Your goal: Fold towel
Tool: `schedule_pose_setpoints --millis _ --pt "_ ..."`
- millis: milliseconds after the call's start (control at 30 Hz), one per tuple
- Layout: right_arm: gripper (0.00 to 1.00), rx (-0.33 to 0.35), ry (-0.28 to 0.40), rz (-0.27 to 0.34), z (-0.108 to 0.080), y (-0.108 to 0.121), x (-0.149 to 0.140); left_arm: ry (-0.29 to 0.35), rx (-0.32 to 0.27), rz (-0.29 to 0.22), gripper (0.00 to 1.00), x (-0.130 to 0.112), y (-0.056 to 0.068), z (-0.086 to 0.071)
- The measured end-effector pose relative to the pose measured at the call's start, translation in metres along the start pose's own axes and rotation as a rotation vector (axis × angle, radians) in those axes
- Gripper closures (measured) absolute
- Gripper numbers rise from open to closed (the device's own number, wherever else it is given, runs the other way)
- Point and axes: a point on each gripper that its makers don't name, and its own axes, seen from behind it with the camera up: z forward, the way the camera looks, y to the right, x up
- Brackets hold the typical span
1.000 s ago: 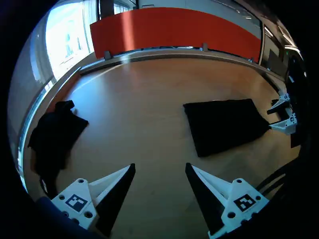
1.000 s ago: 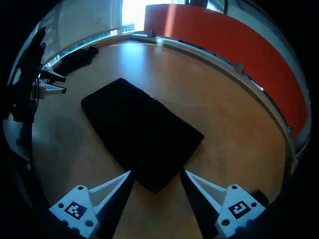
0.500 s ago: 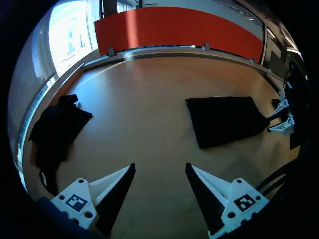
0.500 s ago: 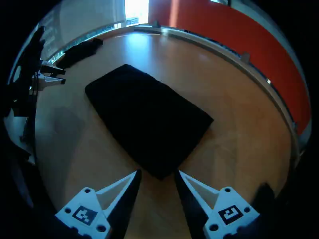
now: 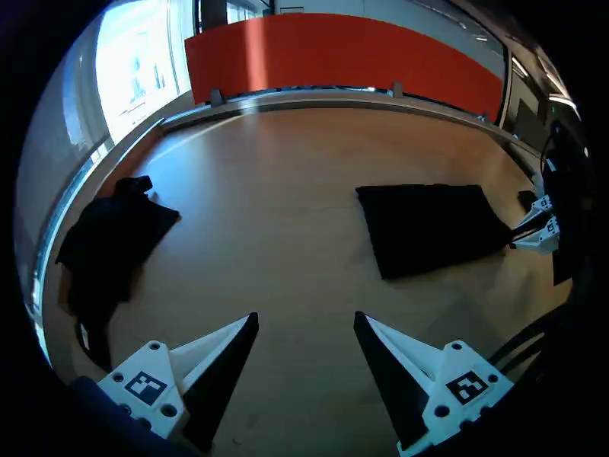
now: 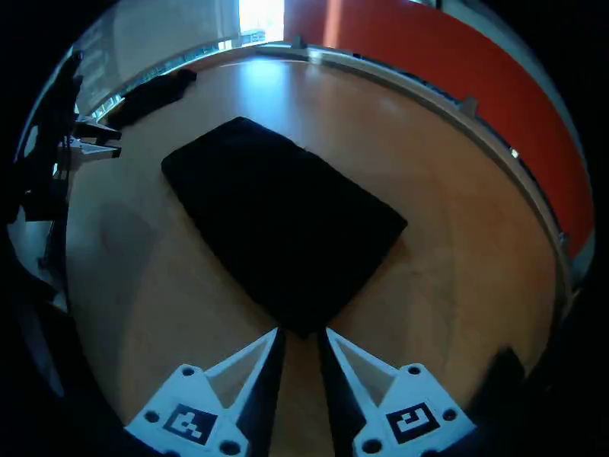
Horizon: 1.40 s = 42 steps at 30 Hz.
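A black towel (image 6: 282, 221) lies folded flat on the wooden table (image 6: 449, 228); it also lies at the right in the left gripper view, as the towel (image 5: 430, 225). My right gripper (image 6: 301, 335) has its fingers drawn close on the towel's near corner, with only a narrow gap between the tips. From the left gripper view the right gripper (image 5: 533, 228) sits at the towel's right corner. My left gripper (image 5: 304, 324) hovers open over bare wood, well short and left of the towel, holding nothing.
A crumpled black cloth (image 5: 106, 244) lies near the table's left edge, also seen far off as the cloth (image 6: 148, 95). An orange wall panel (image 5: 342, 53) stands behind the table's raised far rim. The left gripper (image 6: 91, 141) shows at the left.
My right gripper has moved forward onto the towel's near corner and its fingers have narrowed from wide open to almost together. The left gripper has barely shifted and stays open.
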Motion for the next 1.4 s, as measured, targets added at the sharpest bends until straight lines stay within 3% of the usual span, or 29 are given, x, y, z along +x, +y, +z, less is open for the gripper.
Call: schedule_pose_setpoints --millis 267,700,1400 --pt "0.94 -0.007 0.005 -0.006 0.0 0.002 0.001 -0.003 0.006 -0.009 0.07 -0.003 -0.003 -0.002" --pt "0.96 -0.035 0.026 -0.047 -0.007 0.006 0.014 0.011 0.011 -0.026 0.07 0.004 -0.008 -0.007" --pt "0.96 -0.058 0.212 -0.208 -0.028 -0.005 0.138 0.045 0.016 -0.057 0.07 0.016 -0.01 -0.015"
